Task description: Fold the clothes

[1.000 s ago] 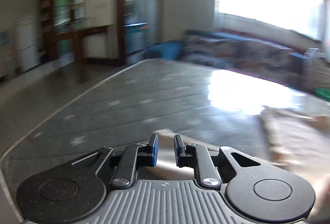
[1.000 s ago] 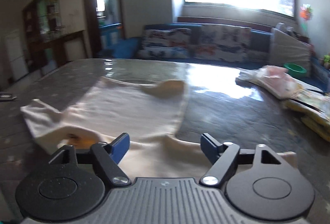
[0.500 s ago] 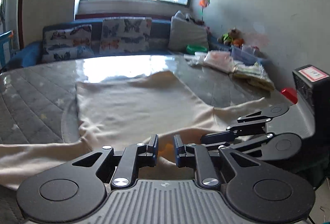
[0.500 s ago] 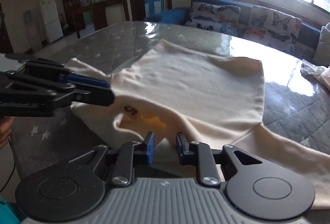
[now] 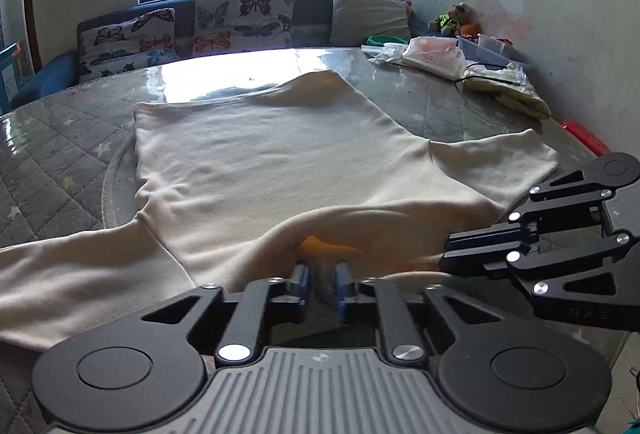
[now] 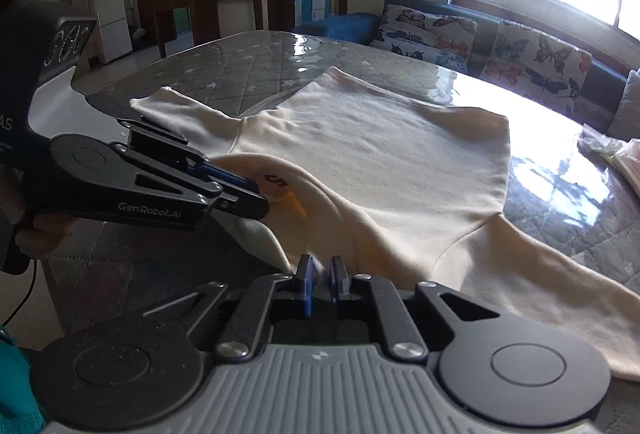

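A cream long-sleeved shirt lies spread on the table, hem at the far side, collar at the near edge; it also shows in the right wrist view. My left gripper is shut on the collar's near edge, which is lifted into a fold. My right gripper is shut on the same collar a little to the right. Each gripper shows in the other's view: the right one and the left one. Both sleeves lie out flat to the sides.
The table has a grey quilted cover under glossy plastic. Bags and folded items sit at its far right corner. A sofa with butterfly cushions stands behind. A red object lies at the right edge.
Both grippers have come to the shirt's collar. The right gripper has gone from open to shut on it. The collar edge is now lifted off the table.
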{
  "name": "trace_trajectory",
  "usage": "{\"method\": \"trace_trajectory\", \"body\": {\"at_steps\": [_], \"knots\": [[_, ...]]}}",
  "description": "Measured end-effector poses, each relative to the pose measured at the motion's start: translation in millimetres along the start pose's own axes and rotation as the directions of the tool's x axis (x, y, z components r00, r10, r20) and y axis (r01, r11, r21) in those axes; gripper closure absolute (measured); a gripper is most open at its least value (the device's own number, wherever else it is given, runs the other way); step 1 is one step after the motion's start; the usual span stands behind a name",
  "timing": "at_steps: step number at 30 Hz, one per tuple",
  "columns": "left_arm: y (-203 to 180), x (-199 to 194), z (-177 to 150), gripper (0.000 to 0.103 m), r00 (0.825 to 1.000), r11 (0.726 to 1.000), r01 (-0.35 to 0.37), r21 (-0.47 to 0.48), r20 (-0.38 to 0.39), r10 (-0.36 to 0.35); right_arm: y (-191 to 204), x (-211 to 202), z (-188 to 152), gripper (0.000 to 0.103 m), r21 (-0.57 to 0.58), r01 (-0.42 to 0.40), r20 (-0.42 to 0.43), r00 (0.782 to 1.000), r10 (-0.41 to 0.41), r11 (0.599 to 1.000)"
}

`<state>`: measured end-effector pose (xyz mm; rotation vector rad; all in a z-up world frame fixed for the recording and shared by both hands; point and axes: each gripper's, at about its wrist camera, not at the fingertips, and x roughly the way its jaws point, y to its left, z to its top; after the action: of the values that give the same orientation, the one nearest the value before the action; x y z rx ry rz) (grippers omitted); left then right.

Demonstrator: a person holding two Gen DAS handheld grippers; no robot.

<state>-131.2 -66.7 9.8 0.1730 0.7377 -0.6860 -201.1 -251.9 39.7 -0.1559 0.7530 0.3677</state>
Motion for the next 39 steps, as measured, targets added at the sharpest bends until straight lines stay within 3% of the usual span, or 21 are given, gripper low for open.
{"method": "trace_trajectory", "body": {"at_steps": [6,13,17,19,21,26,30,32,34,39], "knots": [[-2.0,-39.1,-15.0,0.096,0.994,0.997,0.048,0.063,0.099,-0.054,0.5,-7.9,8.1,0.084,-0.031,0.017,0.034,0.999,-0.016,0.999],[-0.4,-52.2,-28.2,0.090,0.994,0.993,0.052,0.105,0.095,-0.062,13.7,14.7,10.4,0.071,-0.101,0.002,-0.004,1.000,-0.003,0.995],[-7.9,-54.0,-20.2,0.079,0.989,0.988,0.042,0.149,0.134,-0.062,17.4,25.1,3.0,0.075,-0.140,0.042,-0.022,0.999,-0.045,0.989],[-13.2,-47.6,-17.7,0.078,0.989,0.982,0.045,0.184,0.133,-0.070,17.1,22.9,0.7,0.090,-0.137,0.037,-0.021,0.999,-0.041,0.990],[-17.2,-36.5,-17.6,0.078,0.992,0.976,0.049,0.211,0.107,-0.073,17.1,14.6,0.7,0.094,-0.132,0.035,0.000,0.999,-0.035,0.991],[-19.3,-19.6,-26.7,0.079,0.997,0.962,0.026,0.272,0.064,-0.045,14.5,-8.4,1.8,0.098,-0.109,0.024,0.050,0.999,-0.018,0.994],[-10.9,-25.9,-28.7,0.087,0.996,0.971,0.023,0.237,0.078,-0.043,9.7,-15.7,-2.6,0.098,-0.096,0.022,0.034,0.999,-0.019,0.995],[-7.2,-32.1,-27.7,0.087,0.994,0.975,0.027,0.219,0.094,-0.048,10.8,-15.3,-0.4,0.092,-0.094,0.007,0.034,0.999,-0.004,0.996],[-4.8,-37.3,-26.9,0.088,0.993,0.978,0.028,0.207,0.107,-0.051,17.0,-14.7,2.0,0.072,-0.120,0.015,0.060,0.998,-0.008,0.993],[-5.4,-42.3,-27.9,0.086,0.990,0.975,0.039,0.219,0.124,-0.067,27.5,6.5,2.5,0.072,-0.148,0.001,0.052,0.999,0.007,0.989]]}}
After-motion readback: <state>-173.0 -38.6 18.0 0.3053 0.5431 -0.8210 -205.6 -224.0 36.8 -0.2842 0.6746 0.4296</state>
